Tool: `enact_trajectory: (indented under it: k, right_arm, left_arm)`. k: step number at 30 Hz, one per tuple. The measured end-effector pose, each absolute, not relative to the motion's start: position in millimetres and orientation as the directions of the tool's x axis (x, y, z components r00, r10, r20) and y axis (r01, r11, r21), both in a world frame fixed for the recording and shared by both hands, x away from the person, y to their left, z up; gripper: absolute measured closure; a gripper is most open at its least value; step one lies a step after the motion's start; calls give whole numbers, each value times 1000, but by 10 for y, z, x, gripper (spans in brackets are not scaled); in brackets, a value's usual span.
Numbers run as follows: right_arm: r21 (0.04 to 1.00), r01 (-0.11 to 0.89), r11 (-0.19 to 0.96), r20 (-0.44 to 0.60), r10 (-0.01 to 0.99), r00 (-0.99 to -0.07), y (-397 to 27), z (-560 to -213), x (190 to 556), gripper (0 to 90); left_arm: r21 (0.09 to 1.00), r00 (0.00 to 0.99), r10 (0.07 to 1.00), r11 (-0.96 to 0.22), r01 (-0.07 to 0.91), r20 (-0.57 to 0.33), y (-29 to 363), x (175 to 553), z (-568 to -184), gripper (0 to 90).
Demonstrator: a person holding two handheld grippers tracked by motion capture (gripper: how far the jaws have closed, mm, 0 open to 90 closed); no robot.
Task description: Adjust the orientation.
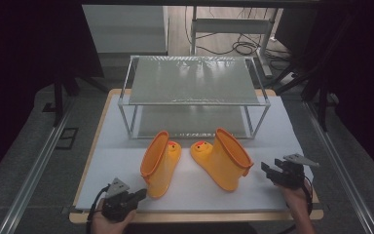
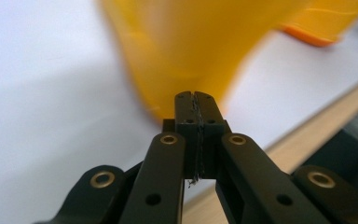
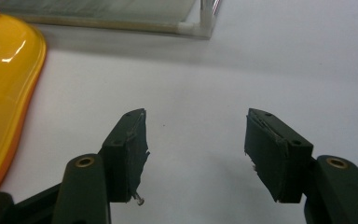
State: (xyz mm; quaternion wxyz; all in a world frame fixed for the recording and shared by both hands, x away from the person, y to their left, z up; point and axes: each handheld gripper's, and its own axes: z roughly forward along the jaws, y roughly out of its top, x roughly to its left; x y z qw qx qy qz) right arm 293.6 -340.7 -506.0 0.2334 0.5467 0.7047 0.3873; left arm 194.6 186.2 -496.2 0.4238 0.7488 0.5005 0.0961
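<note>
Left tool (image 1: pixel 139 195) closed by boot (image 1: pixel 159 163); right tool (image 1: pixel 268 170) agape.

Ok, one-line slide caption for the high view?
Two yellow boots stand before a wire shelf, a handheld gripper on either side.

The person's left hand (image 1: pixel 108 222) held the left gripper (image 1: pixel 140 194) low at the near edge, its 2 jaws pressed together. The right hand (image 1: pixel 297 202) held the right gripper (image 1: pixel 267 170) farther forward, its 2 jaws spread wide apart with nothing between them.
</note>
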Motion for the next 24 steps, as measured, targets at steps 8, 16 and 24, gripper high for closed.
enact_trajectory:
  k: [8,16,24]
  right_arm:
    - [798,597,89,105,954,-282,-3403,-5092,2969,390]
    - [797,595,99,97,953,-288,-3382,-5099,2957,392]
    - [801,590,102,89,954,-286,-3387,-5087,2961,392]
  left_arm:
    - [753,561,759,-147,641,-329,1772,1833,-4897,893]
    - [793,591,756,-163,587,-282,1301,1929,-4870,891]
    - [802,546,797,-139,581,-258,1276,2015,-4876,900]
